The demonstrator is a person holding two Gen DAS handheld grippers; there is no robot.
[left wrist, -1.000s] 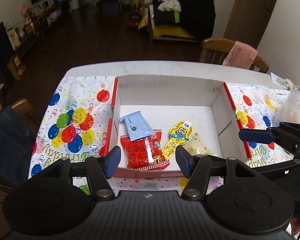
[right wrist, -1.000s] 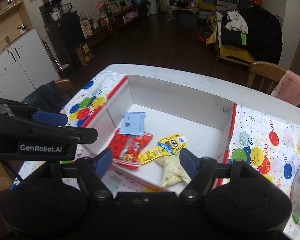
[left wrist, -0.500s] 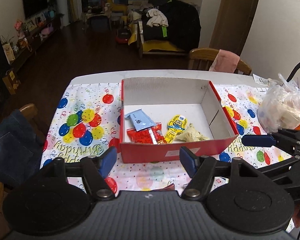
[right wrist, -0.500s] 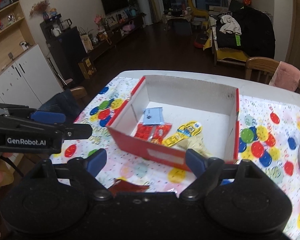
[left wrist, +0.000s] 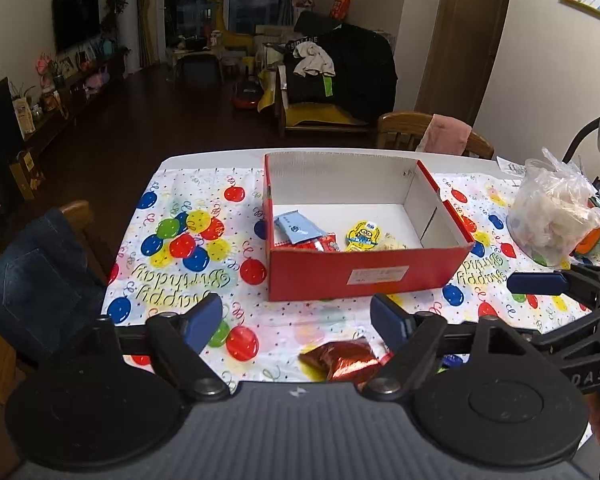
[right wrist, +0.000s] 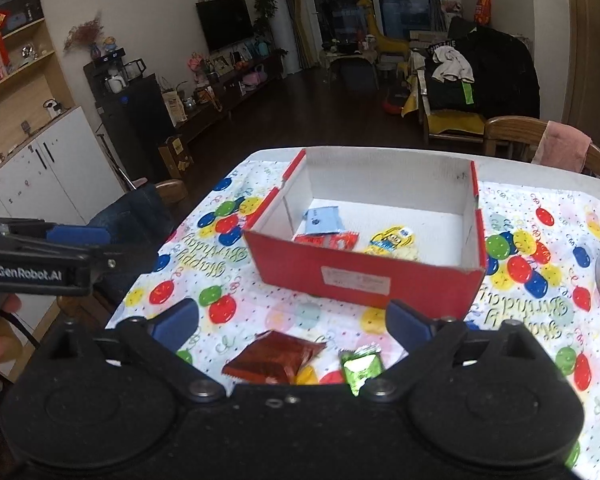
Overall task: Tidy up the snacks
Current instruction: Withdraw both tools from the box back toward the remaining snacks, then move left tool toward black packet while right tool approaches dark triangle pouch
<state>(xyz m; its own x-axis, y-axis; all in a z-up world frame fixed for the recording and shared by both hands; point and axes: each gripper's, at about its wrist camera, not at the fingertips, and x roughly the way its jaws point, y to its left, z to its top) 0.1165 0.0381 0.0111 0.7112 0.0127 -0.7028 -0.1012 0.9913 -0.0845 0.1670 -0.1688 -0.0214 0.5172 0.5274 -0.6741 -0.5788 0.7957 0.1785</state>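
Observation:
A red cardboard box (left wrist: 364,276) (right wrist: 364,276) stands on the table. It holds a light blue packet (left wrist: 298,230) (right wrist: 322,220), a red packet (left wrist: 316,245) (right wrist: 332,240), a yellow Minion packet (left wrist: 364,236) (right wrist: 392,238) and a pale packet (left wrist: 392,243). A shiny red-brown packet (left wrist: 340,362) (right wrist: 274,358) and a green packet (right wrist: 360,366) lie on the tablecloth near the front edge. My left gripper (left wrist: 296,320) is open and empty, held back from the box. My right gripper (right wrist: 292,320) is open and empty above the loose packets.
A balloon-print birthday tablecloth (left wrist: 188,248) covers the table. A clear plastic bag of snacks (left wrist: 552,220) sits at the right. Wooden chairs stand at the left (left wrist: 76,220) and behind the table (left wrist: 404,128). Each gripper shows in the other's view (left wrist: 556,284) (right wrist: 40,260).
Both grippers have pulled back and up from over the box. The box's red front wall, more tablecloth and the loose packets near the front edge have come into view.

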